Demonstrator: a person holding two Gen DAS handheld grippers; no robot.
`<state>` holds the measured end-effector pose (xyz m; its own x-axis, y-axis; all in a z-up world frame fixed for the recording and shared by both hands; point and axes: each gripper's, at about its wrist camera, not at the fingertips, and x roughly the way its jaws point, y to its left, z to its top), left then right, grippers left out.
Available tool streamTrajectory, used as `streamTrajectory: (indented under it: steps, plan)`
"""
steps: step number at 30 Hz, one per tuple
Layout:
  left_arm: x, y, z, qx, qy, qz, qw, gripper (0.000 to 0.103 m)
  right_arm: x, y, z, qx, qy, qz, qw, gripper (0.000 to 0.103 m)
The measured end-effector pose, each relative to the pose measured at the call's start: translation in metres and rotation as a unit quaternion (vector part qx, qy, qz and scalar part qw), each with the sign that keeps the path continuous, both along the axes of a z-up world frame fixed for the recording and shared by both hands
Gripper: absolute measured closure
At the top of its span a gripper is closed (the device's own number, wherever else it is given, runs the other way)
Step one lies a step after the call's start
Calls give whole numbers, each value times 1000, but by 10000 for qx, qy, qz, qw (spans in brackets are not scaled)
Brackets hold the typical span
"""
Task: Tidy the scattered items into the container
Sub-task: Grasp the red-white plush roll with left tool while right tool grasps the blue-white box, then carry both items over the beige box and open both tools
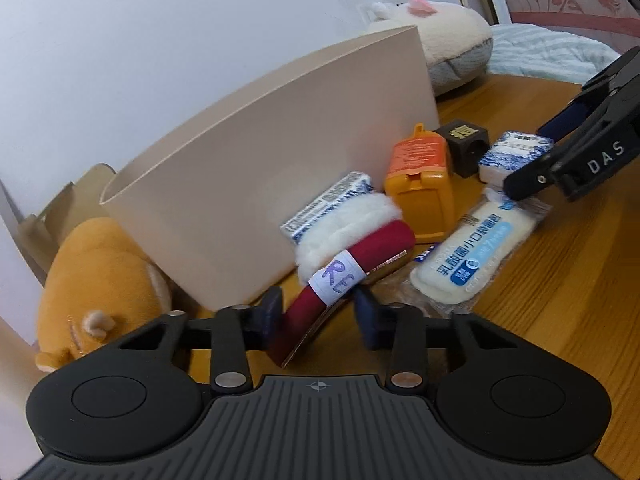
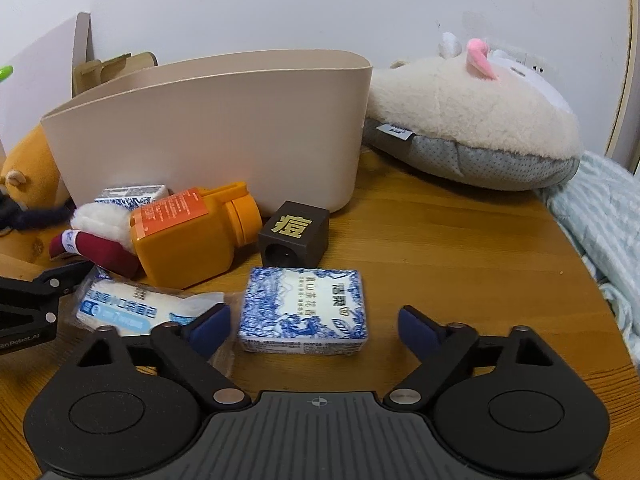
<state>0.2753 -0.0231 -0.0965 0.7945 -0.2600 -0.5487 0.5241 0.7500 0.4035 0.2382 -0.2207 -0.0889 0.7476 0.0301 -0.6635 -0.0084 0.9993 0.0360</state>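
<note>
Beige plastic forms the container (image 2: 208,136), a tall oval tub in the upper left of the right wrist view, standing on a wooden table (image 2: 460,264) with a white plush pillow (image 2: 472,120) at its right and an orange plush toy (image 2: 28,168) at its left edge.

The scattered items lie in front of the tub. In the left wrist view, the left gripper (image 1: 318,314) at the bottom centre has its dark blue fingers (image 1: 272,308) narrowed around the lower end of a red cloth roll (image 1: 360,256) with a white fluffy end and a handwritten paper band; the left finger touches the roll, while whether the right one does I cannot tell. Behind the roll a small blue-and-white box (image 1: 328,204) leans against the tub wall, and right of it an orange bottle (image 1: 420,184) lies on its side. A packet of white bread (image 1: 460,256) lies at centre right, with a dark brown block (image 1: 464,146) beyond.

In the right wrist view, the right gripper (image 2: 314,330) at the bottom centre stands wide, its fingers on either side of a blue-patterned soap box (image 2: 304,312) without touching it. The box lies flat on the table, well short of the tub.
</note>
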Motion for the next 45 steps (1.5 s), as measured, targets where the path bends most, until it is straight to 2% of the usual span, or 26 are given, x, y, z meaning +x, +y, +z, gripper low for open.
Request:
streamTrajectory:
  steps: [1,2,3,7,13,18,22,30,35,45]
  plan:
    - [-1,-1,0,5,27,-20,10000,73,0,-1,1,45,-3,13,10000,27]
    - [-2,-1,0,4,46,-33,10000,75,-1,-1,2,33,-11,19,10000,42]
    - [-3,-1,0,-1,57,-43,10000,78,-1,-1,3,-28,-6,20,10000,43]
    - [-7,1,-1,-48,72,-30,10000,83,-5,-6,5,51,-11,58,10000,44]
    - [-5,8,7,-425,338,52,9985,86,-10,-10,9,181,-114,13,9998,44]
    - [-11,9,11,-435,354,23,9984,89,-15,-8,19,190,-202,66,9996,44]
    - [-13,13,15,-632,482,78,9968,91,-21,-6,26,196,-276,122,9994,44]
    - [-22,24,39,-914,364,143,9950,92,-34,-4,46,173,-464,240,9985,44]
    - [-26,31,60,-1085,145,225,9937,92,-36,0,65,128,-647,312,9973,44]
    - [-14,35,102,-1407,-250,317,9892,92,-19,3,102,72,-1012,367,9942,44]
